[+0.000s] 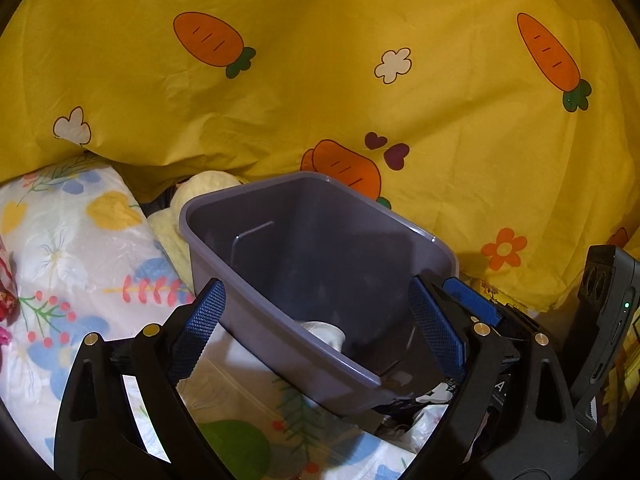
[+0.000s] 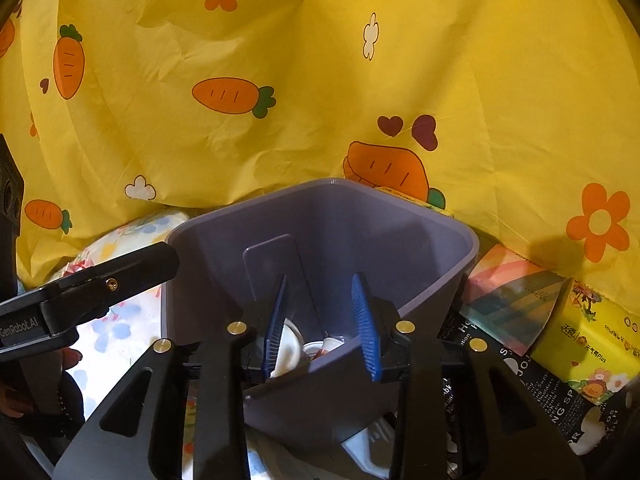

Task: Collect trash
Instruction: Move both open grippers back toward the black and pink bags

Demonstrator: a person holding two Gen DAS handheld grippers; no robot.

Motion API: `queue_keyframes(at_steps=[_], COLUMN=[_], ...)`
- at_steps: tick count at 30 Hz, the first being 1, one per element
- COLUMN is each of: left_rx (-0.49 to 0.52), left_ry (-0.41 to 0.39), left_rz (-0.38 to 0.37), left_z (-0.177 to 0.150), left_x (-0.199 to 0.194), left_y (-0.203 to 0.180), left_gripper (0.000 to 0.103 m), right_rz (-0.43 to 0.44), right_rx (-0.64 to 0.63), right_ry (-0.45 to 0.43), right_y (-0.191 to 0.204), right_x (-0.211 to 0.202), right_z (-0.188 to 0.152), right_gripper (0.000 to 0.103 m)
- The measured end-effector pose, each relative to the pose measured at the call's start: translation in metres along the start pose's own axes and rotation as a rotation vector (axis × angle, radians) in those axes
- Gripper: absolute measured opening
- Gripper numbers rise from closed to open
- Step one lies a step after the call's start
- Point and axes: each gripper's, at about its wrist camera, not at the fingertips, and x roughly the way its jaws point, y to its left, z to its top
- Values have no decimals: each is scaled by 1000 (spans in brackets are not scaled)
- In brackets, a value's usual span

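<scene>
The right gripper (image 2: 322, 322) is closed on the near wall of the purple bin (image 2: 420, 232), one blue pad inside and one outside. The left gripper (image 1: 316, 332) stands wide open, its pads flanking the bin (image 1: 320, 240) without clamping it. White cups (image 2: 320, 346) lie at the bin's bottom. Behind the bin hangs a yellow carrot-print cloth (image 2: 320, 80); a yellow tissue pack (image 2: 592, 340) lies beside it.

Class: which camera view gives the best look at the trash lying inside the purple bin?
The right wrist view: it looks down into the purple bin, showing white cups at the bottom. The left wrist view shows only one white piece inside.
</scene>
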Motion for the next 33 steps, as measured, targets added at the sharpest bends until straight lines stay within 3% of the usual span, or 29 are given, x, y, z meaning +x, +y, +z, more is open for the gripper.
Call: queue_keyframes(at_steps=[4,9,20,33], left_rx=[-3,-16,-75,-219], left_ry=[-32,-83,-161,-164], left_rz=[29,158,487,770], left_z=[-6,-23,-66,-126], left_x=[-14,-44,-139,-236], left_y=[1,15,71,144], left_gripper=[91,91,91,91], right_rz=[-24,-47,-1,191], right_rx=[1,14,0,-167], right_ry=[-24,-67,-105,-37], right_y=[0,3,48,169], right_x=[-7,-16,-37,-39], right_z=[-1,-1,-5,-32], right_gripper=[53,79,83,83])
